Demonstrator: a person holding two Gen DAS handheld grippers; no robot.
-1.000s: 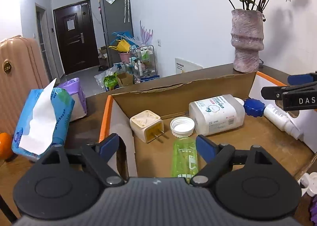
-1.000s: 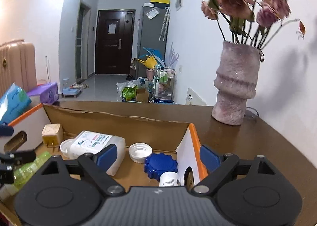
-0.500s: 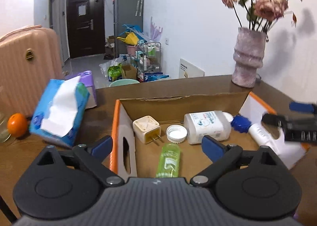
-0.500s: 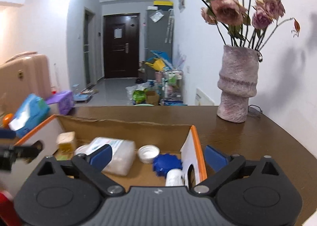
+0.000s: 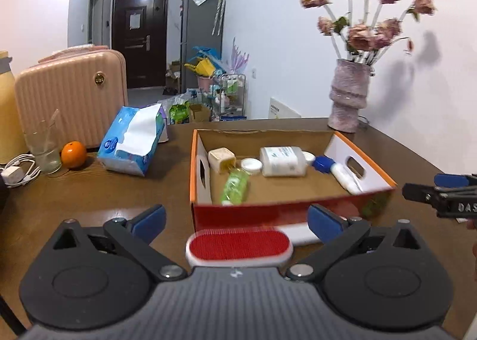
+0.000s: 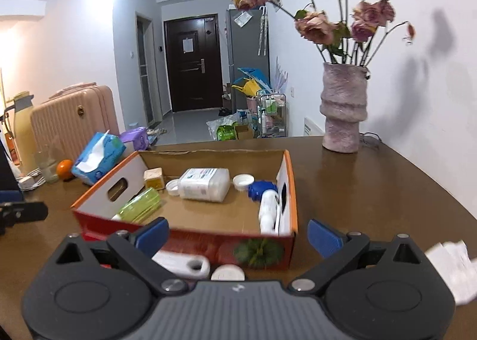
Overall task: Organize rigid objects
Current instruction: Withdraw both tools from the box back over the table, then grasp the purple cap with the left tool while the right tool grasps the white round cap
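Both of your claws stand with fingers spread wide and hold nothing. Your left gripper (image 5: 235,220) hangs over a red lint brush (image 5: 238,246) that lies between its fingers, with the cardboard box (image 5: 205,205) just ahead. Inside the box lie a green bottle (image 5: 235,185), a white jar (image 5: 281,160) and a plug adapter (image 5: 221,159). Your right gripper (image 6: 238,234) faces the same box's near wall, a white cap (image 6: 228,273) just below it.
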